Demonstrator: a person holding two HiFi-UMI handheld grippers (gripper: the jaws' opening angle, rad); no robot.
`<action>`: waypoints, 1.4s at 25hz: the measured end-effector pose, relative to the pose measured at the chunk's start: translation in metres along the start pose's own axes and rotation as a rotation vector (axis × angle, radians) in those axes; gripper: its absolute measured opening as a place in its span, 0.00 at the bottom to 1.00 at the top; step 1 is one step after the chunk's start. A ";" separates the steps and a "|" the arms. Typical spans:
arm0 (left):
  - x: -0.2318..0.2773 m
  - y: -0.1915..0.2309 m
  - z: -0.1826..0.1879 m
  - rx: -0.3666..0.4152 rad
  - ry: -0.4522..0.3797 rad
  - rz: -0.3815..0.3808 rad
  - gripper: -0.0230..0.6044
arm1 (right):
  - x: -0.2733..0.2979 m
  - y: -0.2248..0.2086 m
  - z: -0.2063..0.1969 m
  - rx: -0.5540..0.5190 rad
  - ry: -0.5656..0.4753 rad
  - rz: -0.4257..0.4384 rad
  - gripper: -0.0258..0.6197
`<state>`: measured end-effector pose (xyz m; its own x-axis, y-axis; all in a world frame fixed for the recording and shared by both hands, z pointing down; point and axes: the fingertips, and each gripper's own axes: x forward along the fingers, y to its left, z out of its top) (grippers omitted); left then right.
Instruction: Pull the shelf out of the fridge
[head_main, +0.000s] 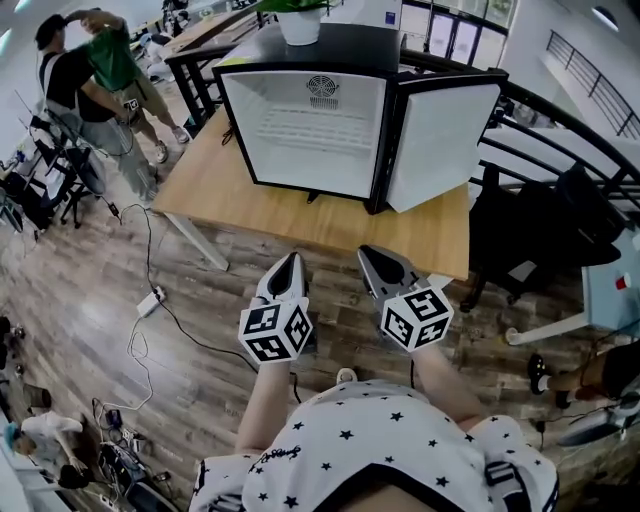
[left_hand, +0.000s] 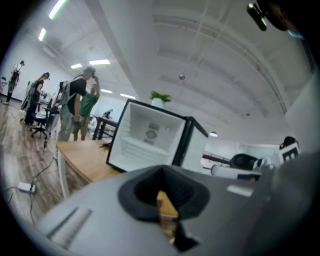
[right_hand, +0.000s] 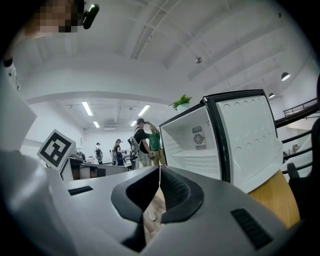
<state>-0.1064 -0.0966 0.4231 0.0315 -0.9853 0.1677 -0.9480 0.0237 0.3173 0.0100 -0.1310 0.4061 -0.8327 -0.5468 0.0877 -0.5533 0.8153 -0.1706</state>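
The step in hand, as I judge it, is the reach toward the fridge, which stands on the wooden table with its door swung wide to the right. The left gripper and the right gripper are side by side in front of the person, short of the table's near edge and well apart from the fridge. Both have their fingers pressed together with nothing between them. To do this well, the fingers need to part before they reach the opening. The grippers should then go in level and take the front edge of the shelf toward its two ends, so it slides straight rather than twisting in its side rails. A slow, even pull should also keep the light fridge from creeping across the table. The shelf sits across the middle of the white interior, flat and fully pushed in. Nothing appears to be stored on it or under it, and only a fan grille shows on the back wall. A white pot with a green plant stands on top of the fridge.
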 end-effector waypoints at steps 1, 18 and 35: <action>0.005 -0.001 0.001 -0.003 -0.003 0.003 0.05 | 0.002 -0.003 0.001 -0.004 -0.002 0.009 0.07; 0.063 0.010 -0.006 -0.066 0.023 0.045 0.05 | 0.029 -0.050 -0.002 0.015 0.016 0.031 0.07; 0.175 0.062 0.024 -0.041 0.059 0.000 0.05 | 0.128 -0.099 0.011 -0.003 0.039 -0.026 0.07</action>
<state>-0.1671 -0.2718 0.4495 0.0512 -0.9736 0.2225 -0.9343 0.0320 0.3550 -0.0414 -0.2832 0.4235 -0.8184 -0.5598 0.1300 -0.5745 0.8016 -0.1653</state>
